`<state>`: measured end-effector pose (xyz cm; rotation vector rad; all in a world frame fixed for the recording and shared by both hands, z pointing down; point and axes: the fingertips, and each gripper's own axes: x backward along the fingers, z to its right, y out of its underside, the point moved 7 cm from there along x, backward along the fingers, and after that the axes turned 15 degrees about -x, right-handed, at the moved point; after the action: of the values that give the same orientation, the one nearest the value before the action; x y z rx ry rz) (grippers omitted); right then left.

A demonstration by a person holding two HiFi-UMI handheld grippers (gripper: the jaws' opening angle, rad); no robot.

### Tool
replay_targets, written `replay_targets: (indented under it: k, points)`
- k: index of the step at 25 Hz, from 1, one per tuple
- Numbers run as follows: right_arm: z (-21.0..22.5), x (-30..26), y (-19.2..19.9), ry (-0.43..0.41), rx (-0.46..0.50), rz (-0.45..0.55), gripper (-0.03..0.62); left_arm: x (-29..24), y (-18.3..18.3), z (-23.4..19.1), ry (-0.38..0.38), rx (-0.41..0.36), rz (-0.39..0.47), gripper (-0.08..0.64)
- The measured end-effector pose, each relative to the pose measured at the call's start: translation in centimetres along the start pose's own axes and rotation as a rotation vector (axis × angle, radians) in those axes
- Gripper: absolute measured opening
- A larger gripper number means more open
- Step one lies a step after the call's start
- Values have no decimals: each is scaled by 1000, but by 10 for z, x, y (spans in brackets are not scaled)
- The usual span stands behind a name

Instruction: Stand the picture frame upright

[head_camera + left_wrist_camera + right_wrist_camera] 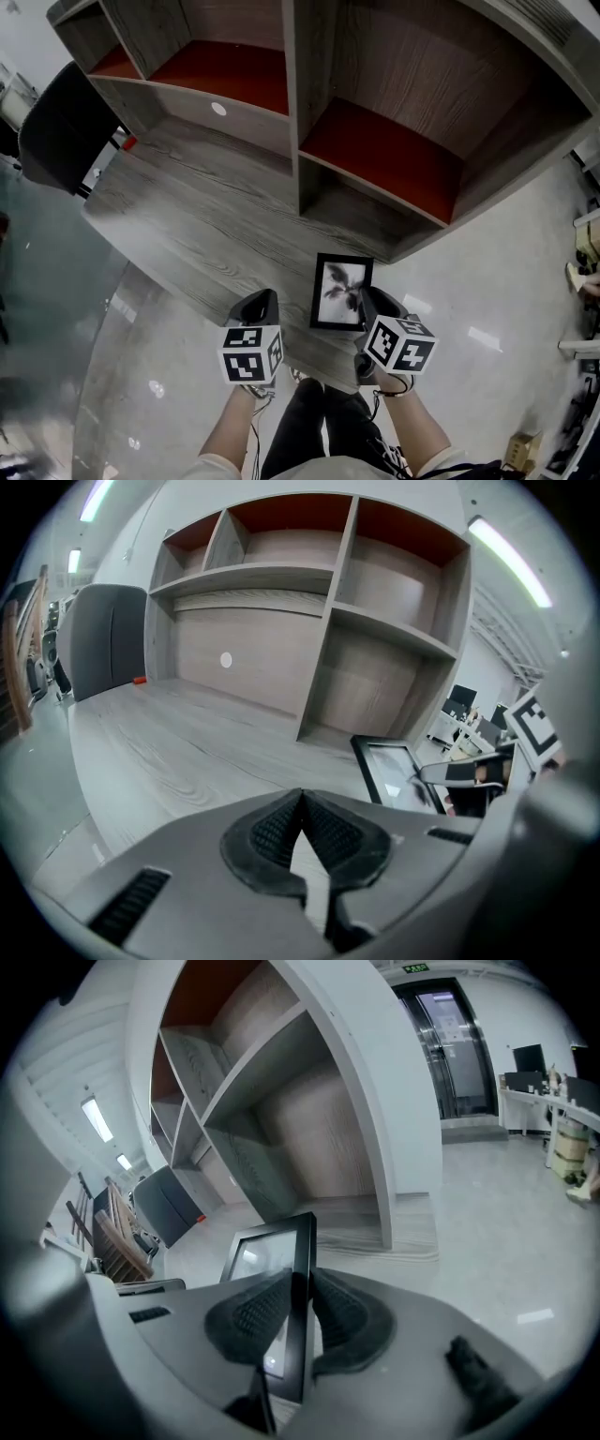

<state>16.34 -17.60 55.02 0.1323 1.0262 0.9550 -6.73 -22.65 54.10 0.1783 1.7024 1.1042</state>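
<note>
A black picture frame (340,292) with a dark flower print lies near the front edge of the grey wooden desk (187,220). My right gripper (367,298) is shut on the frame's right edge. In the right gripper view the frame's black rim (302,1241) runs between the two pads (251,1309). My left gripper (261,302) hovers just left of the frame, apart from it. Its pads (272,827) meet with nothing between them. The left gripper view shows the frame (394,771) to the right, with the right gripper (469,775) at its far side.
A wooden shelf unit (298,141) with red-lined compartments stands at the back of the desk, just beyond the frame. A black chair (61,127) sits at the desk's left end. Bare desk stretches to the left of the frame; white floor lies to the right.
</note>
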Motion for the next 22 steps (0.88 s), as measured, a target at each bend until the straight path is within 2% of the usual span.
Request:
replay_targets:
  k: [4, 9, 17, 22]
  points:
    - [-6, -11, -15, 11, 37, 85, 86, -15, -23, -12, -2, -17, 47, 12]
    - [-8, -27, -30, 22, 23, 174, 86, -38, -45, -20, 9, -21, 78, 12]
    - [-9, -51, -47, 24, 12, 281, 86, -63, -64, -43, -29, -46, 100, 12]
    - [-16, -66, -64, 31, 24, 381, 86, -72, -73, -68, -69, -16, 131, 12]
